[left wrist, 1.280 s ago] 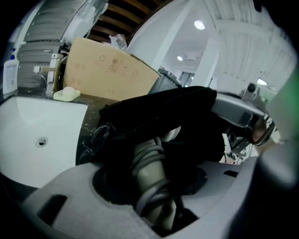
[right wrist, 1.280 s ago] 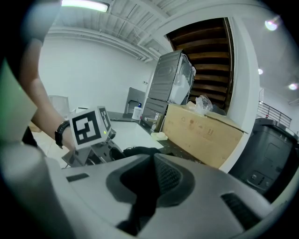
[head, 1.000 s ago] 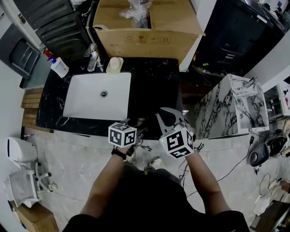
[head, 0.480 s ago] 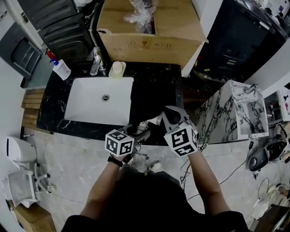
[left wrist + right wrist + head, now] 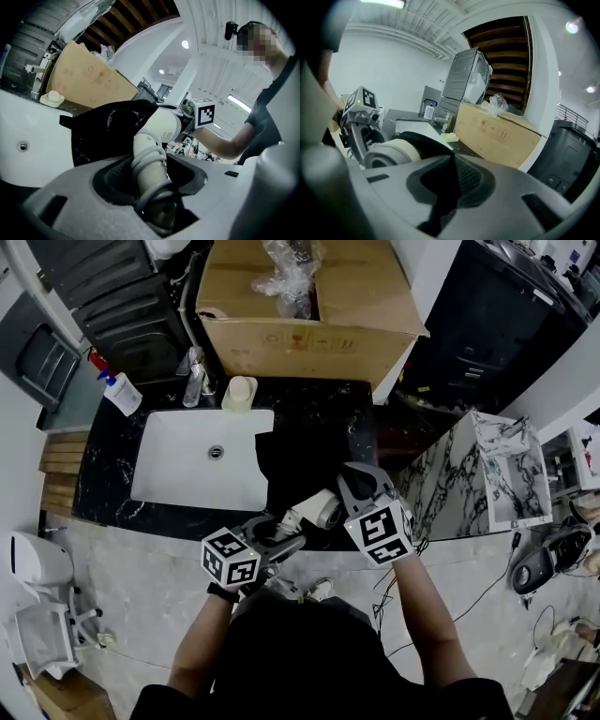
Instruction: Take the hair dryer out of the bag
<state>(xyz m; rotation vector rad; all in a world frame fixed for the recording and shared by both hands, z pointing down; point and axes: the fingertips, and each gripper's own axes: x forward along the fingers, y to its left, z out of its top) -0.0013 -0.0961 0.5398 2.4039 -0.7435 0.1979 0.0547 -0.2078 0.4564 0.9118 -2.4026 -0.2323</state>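
Note:
A white hair dryer sticks halfway out of a black bag lying on the dark counter right of the sink. My left gripper is shut on the dryer's handle, which has its cord wound round it; the dryer's barrel still lies in the mouth of the black bag. My right gripper is shut on the black bag's fabric at its right edge, with the hair dryer's round end showing left of its jaws.
A white sink fills the counter's left half, with a faucet, a soap dish and a spray bottle behind it. A large cardboard box stands at the back. A marble-patterned unit is to the right.
My left gripper has drawn back toward the person and to the left, pulling the hair dryer further out of the bag. The right gripper keeps its hold on the bag.

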